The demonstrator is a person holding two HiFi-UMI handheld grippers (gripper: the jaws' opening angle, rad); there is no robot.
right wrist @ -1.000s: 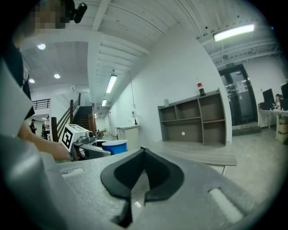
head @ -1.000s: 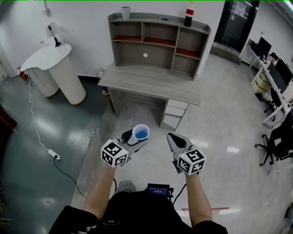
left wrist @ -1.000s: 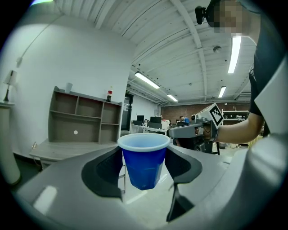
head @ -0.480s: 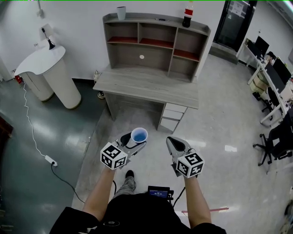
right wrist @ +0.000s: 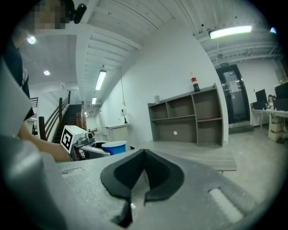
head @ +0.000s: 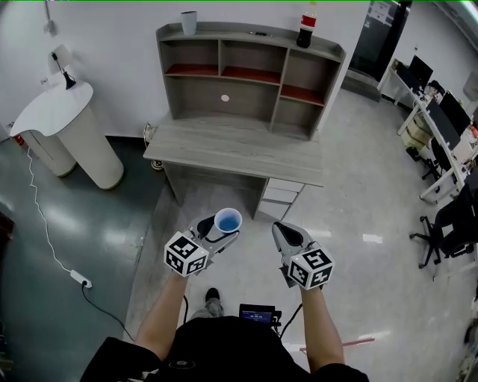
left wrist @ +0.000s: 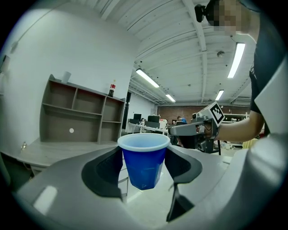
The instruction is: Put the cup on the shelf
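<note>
A blue cup point(left wrist: 144, 164) is held upright between the jaws of the left gripper point(head: 222, 230), with the pads pressed against its two sides below the pale rim. The jaws of the right gripper point(right wrist: 143, 175) are brought together, and nothing is clamped between them. The two grippers are carried side by side, the right one near the left and apart from the cup.

Ahead of both grippers, and well apart from them, a grey desk point(head: 239, 145) is seen. A shelf point(head: 246, 71) with open compartments is set on its far edge. On top of the shelf, a pale cup point(head: 188, 22) is stood ahead and to the left of the left gripper, and a dark bottle point(head: 304, 26) ahead of the right gripper. A white rounded stand point(head: 63, 127) is placed well off to the left of the left gripper. Office chairs point(head: 448, 224) are seen well off to the right of the right gripper.
</note>
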